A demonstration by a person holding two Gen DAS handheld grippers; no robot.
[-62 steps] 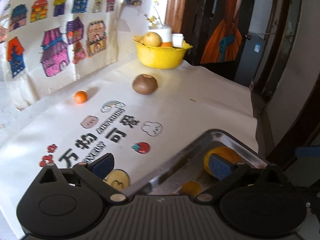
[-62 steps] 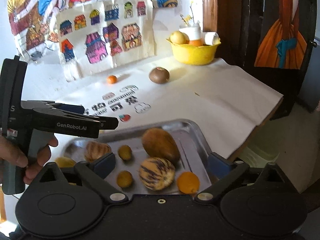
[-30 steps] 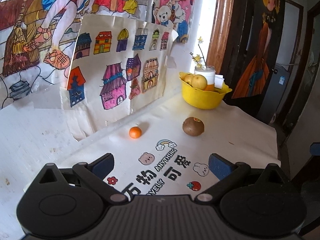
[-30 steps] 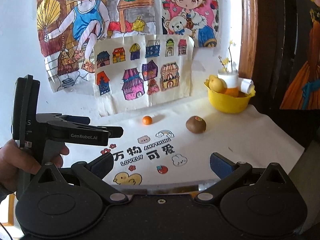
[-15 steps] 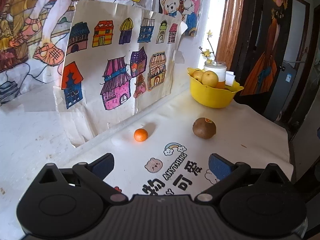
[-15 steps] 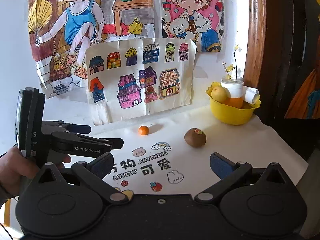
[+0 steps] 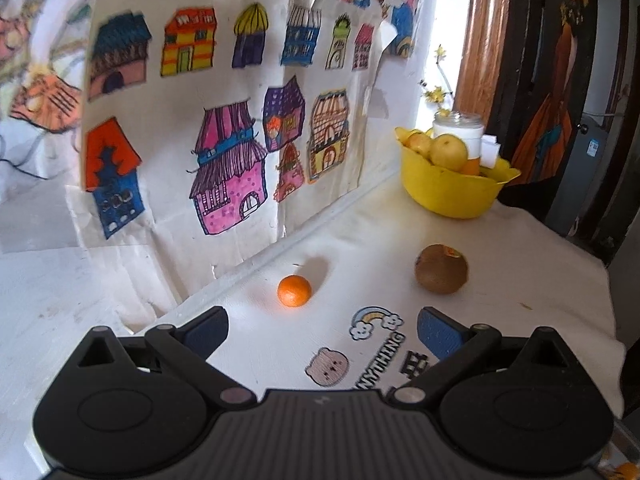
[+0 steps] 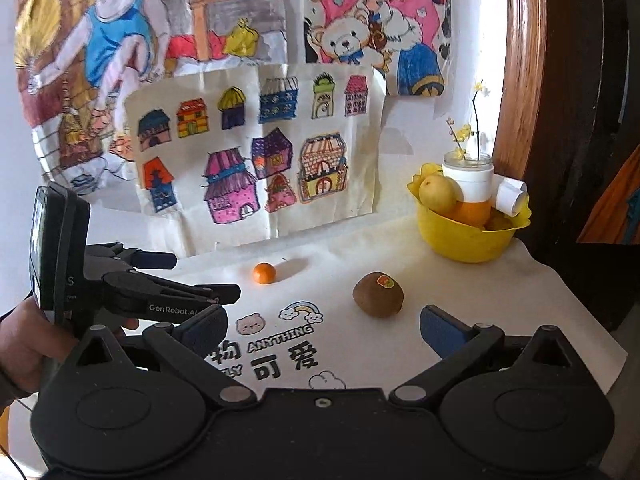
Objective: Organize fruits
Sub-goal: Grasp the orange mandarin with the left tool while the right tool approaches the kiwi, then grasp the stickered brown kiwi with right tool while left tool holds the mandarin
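Note:
A small orange tangerine [image 7: 294, 290] lies on the white cloth near the wall; it also shows in the right wrist view [image 8: 264, 273]. A brown kiwi [image 7: 441, 269] with a sticker lies to its right, seen too in the right wrist view [image 8: 378, 294]. A yellow bowl [image 7: 452, 192] of fruit stands at the back right; the right wrist view shows it as well [image 8: 464, 240]. My left gripper [image 7: 322, 330] is open and empty, just short of the tangerine. My right gripper [image 8: 323, 326] is open and empty, short of the kiwi. The left gripper also appears from the side in the right wrist view [image 8: 200, 276].
Children's drawings [image 7: 224, 120] hang on the wall behind the table. A white jar with yellow flowers [image 8: 468, 180] stands in the bowl. The table's right edge [image 7: 608, 320] drops off beside a dark door. Printed cartoons and letters mark the cloth [image 8: 280, 344].
Both grippers have risen off the metal tray and moved forward toward the tangerine and kiwi. The tray of fruit has left both views. Both stay open.

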